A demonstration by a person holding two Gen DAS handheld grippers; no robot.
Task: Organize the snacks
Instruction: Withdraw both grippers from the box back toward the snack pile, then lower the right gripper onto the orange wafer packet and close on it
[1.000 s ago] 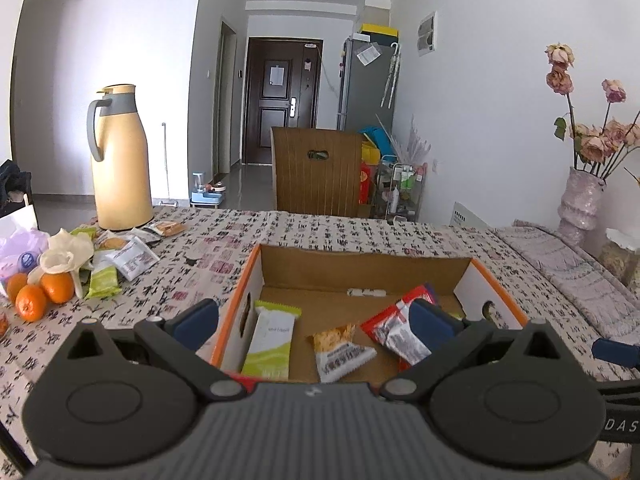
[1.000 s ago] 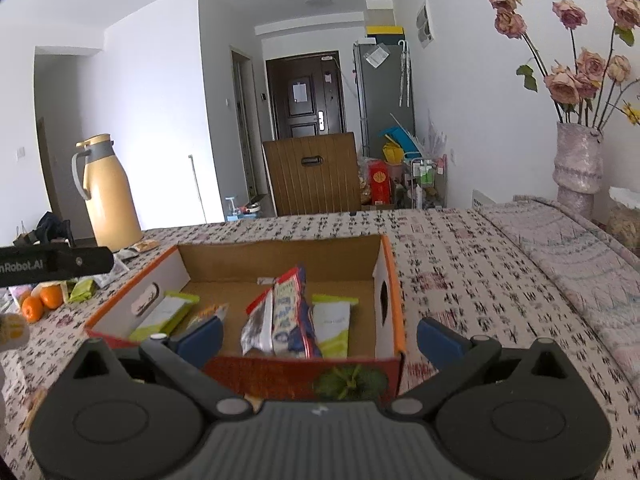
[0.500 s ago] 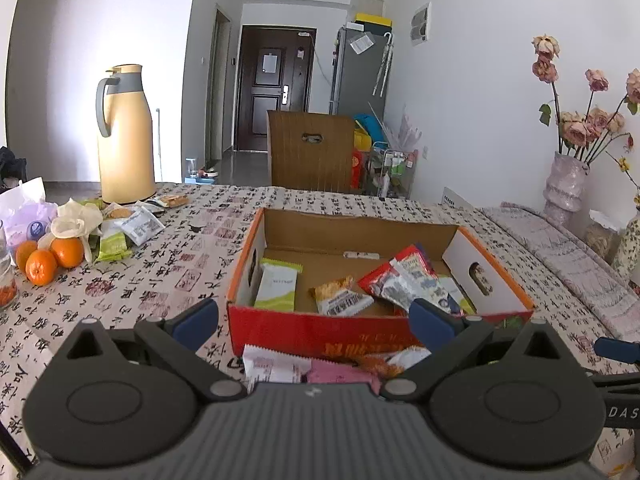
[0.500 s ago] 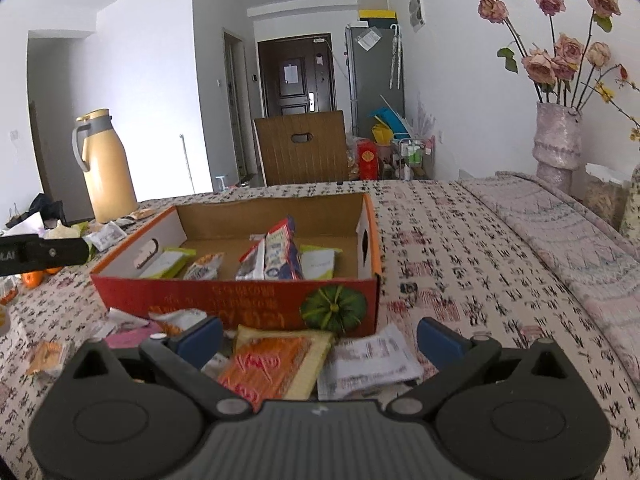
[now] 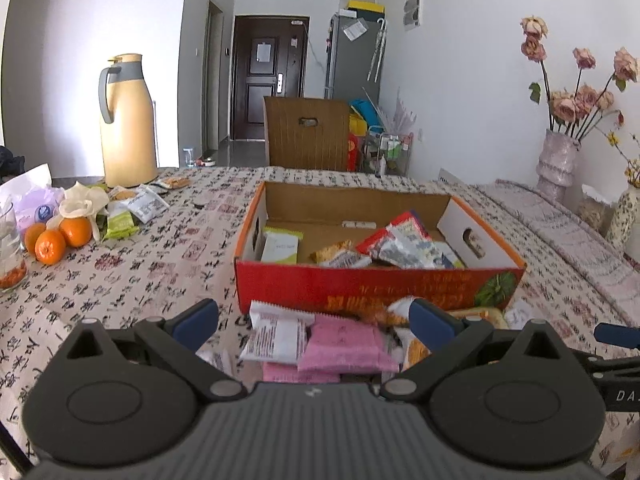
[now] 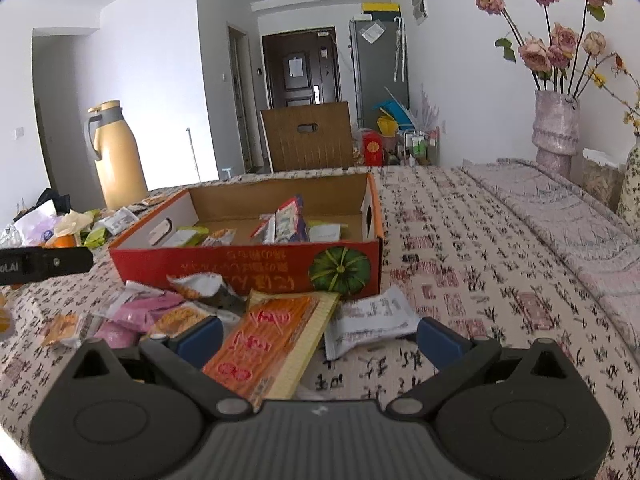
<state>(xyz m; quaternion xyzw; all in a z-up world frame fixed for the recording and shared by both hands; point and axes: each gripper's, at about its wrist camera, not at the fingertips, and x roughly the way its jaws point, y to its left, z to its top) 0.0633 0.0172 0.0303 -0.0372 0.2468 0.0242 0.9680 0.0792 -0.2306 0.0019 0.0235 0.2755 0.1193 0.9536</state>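
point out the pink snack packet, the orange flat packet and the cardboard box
pink snack packet (image 5: 344, 344), left wrist view, middle of its top face
orange flat packet (image 6: 268, 340), right wrist view, centre of its printed front
cardboard box (image 6: 256, 270), right wrist view, red front wall

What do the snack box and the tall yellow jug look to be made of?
The box looks like corrugated cardboard: raw brown inner walls, glossy red printed outside, punched handle holes. The jug seems to have a smooth matte yellow shell, plastic or coated metal, with a grey handle, probably plastic.

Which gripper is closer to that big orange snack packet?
Right. The right gripper sits directly over the orange packet, jaws open around it; the left gripper hovers over the pink packets alongside.
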